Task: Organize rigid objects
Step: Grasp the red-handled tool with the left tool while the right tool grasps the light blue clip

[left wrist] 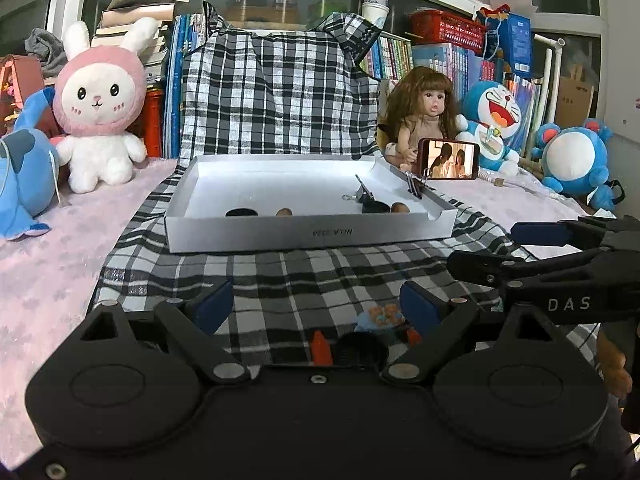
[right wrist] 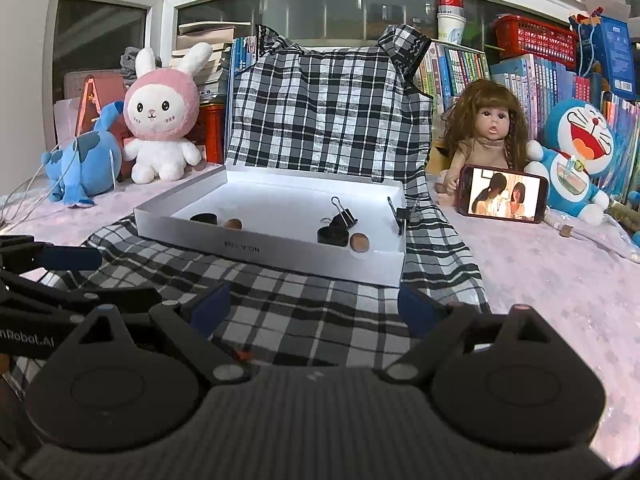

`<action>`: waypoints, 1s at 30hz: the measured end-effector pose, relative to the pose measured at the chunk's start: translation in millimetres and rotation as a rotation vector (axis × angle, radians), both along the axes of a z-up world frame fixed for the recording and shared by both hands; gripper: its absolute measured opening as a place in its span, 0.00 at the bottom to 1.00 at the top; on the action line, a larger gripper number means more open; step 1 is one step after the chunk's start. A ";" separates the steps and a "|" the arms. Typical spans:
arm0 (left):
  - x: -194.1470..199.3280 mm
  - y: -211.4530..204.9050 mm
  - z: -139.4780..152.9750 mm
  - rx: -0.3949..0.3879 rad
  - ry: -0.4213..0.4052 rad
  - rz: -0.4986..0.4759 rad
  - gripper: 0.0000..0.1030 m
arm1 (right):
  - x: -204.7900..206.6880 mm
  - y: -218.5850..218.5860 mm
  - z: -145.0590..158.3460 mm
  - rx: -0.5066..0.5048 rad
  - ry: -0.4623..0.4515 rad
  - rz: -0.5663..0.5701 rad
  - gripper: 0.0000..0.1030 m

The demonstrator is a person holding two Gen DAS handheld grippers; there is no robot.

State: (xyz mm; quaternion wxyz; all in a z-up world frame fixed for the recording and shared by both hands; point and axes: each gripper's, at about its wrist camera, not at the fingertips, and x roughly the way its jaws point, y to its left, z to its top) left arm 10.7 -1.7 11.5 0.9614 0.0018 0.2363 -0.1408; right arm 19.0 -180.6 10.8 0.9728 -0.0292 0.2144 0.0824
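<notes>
White cardboard is your weak point: the box (right wrist: 256,246) sits loose on the checked cloth (right wrist: 280,300), so if you reach over its near wall and catch the rim, it will likely slide or tip and scatter what lies inside. Your left gripper (left wrist: 316,304) and right gripper (right wrist: 314,306) both hang with jaws spread and nothing between them, low over the cloth just near of the box. Inside, one black ring (right wrist: 204,219) and brown disc (right wrist: 233,224) lie at the left, another ring (right wrist: 333,236) and disc (right wrist: 359,242) at the right beside a binder clip (right wrist: 344,216); a second clip (right wrist: 400,213) bites the right wall. That clip's handles could snag a finger coming in from the right. Small bits (left wrist: 384,316) lie on the cloth under your left gripper; lowering blind may crush them. Open floor runs through the box's middle and far half. Right of the box, the phone (right wrist: 503,199) leans near the doll (right wrist: 486,136), so swing narrow there.
</notes>
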 end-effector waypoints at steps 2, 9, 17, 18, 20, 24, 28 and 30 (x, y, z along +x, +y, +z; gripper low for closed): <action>-1.9 1.4 -1.3 -0.001 0.003 0.006 0.87 | -3.0 -0.8 -2.0 -0.001 0.000 -0.001 0.93; -8.9 4.3 -8.0 -0.011 0.012 0.031 0.87 | -10.1 -1.4 -10.5 0.005 0.009 0.001 0.93; -15.5 2.1 -13.8 0.005 0.015 0.029 0.87 | -18.3 2.4 -18.8 -0.019 0.007 0.004 0.93; -16.7 1.9 -14.5 0.009 0.014 0.028 0.87 | -19.5 2.5 -19.9 -0.019 0.007 0.003 0.93; -18.9 1.9 -15.7 0.018 0.012 0.026 0.87 | -21.9 2.6 -22.1 -0.023 0.007 -0.001 0.93; -23.6 4.1 -18.3 0.028 0.015 0.035 0.87 | -26.5 1.3 -26.1 -0.025 0.009 -0.012 0.93; -27.7 9.3 -20.0 0.032 0.023 0.047 0.87 | -31.2 -1.3 -30.7 -0.016 0.023 -0.020 0.93; -29.7 12.4 -20.0 0.037 0.023 0.055 0.87 | -33.8 -2.5 -31.6 -0.016 0.026 -0.021 0.93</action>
